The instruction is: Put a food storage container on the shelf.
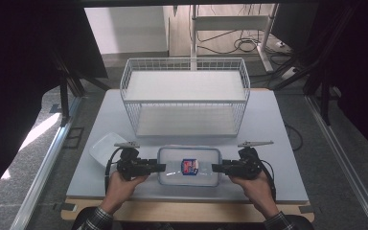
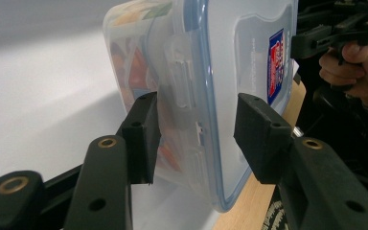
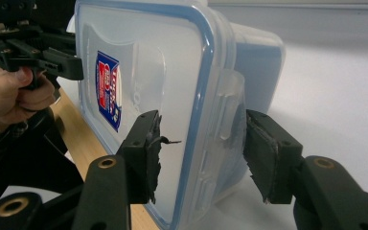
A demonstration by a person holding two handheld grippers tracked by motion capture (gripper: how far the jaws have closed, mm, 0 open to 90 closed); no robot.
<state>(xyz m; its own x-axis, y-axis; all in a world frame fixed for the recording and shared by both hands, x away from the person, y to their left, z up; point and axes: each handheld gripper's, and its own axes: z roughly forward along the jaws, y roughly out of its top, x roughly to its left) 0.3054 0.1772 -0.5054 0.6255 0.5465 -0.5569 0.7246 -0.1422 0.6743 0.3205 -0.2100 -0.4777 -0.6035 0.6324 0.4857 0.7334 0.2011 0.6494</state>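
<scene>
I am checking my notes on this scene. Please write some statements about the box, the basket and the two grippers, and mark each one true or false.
1. The plastic box lies between the left gripper and the right gripper. True.
2. The box has no lid. False: a clear lid with a blue rim closes it.
3. The wire basket stands behind the box, farther from the person. True.
4. The box is inside the wire basket. False: it rests on the table, in front of the basket.
5. Each gripper's jaws straddle one end of the box at its latch. True.
</scene>
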